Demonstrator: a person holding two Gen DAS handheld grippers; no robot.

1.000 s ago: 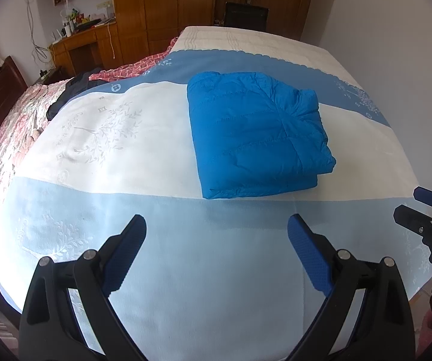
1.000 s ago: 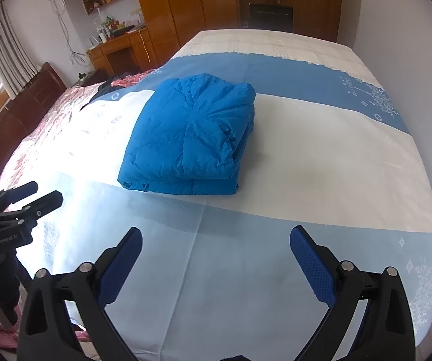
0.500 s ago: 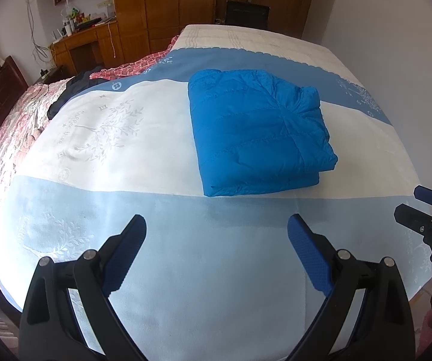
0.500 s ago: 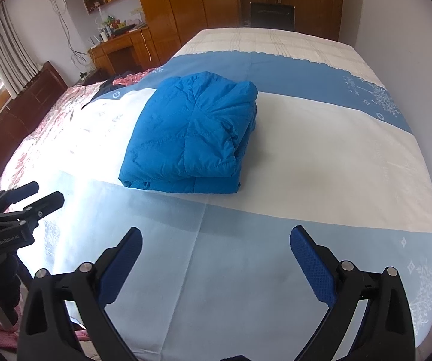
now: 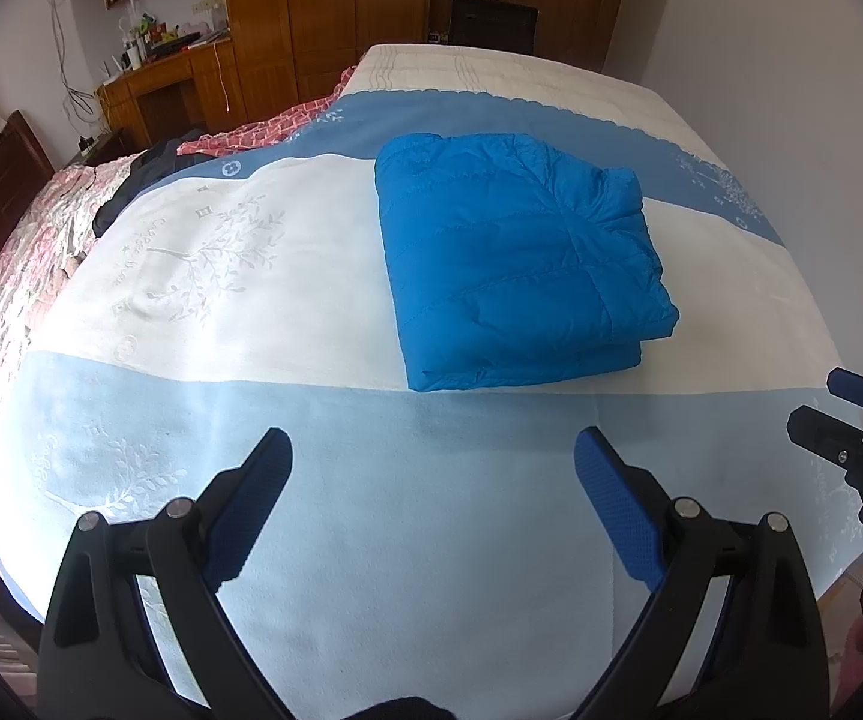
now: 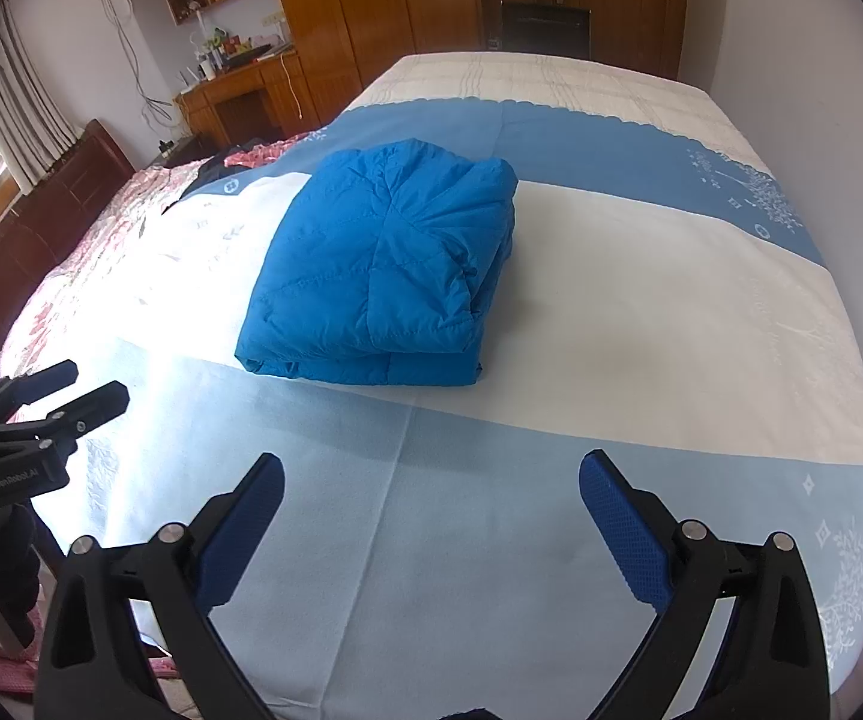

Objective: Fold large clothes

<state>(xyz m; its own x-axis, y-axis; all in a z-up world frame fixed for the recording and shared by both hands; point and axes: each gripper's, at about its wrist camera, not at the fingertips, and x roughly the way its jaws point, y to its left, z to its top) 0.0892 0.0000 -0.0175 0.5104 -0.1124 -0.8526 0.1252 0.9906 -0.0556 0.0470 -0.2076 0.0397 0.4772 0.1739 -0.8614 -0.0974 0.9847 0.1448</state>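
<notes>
A bright blue quilted jacket (image 5: 515, 258) lies folded into a thick rectangle on the white band of the bedspread; it also shows in the right wrist view (image 6: 383, 264). My left gripper (image 5: 431, 456) is open and empty above the pale blue band near the bed's front edge, well short of the jacket. My right gripper (image 6: 431, 480) is open and empty too, to the right of the left one, also short of the jacket. Each gripper shows at the edge of the other's view: the right gripper (image 5: 851, 414) and the left gripper (image 6: 65, 390).
The bed (image 5: 221, 276) carries a blue and white striped cover. A pink floral quilt (image 5: 5, 276) and dark clothes (image 5: 137, 180) lie at its left side. Wooden wardrobes (image 5: 335, 18) and a desk (image 5: 167, 84) stand behind. A white wall (image 6: 821, 60) runs along the right.
Both grippers stay open and nearly still. The view has shifted very slightly; the jacket has not moved.
</notes>
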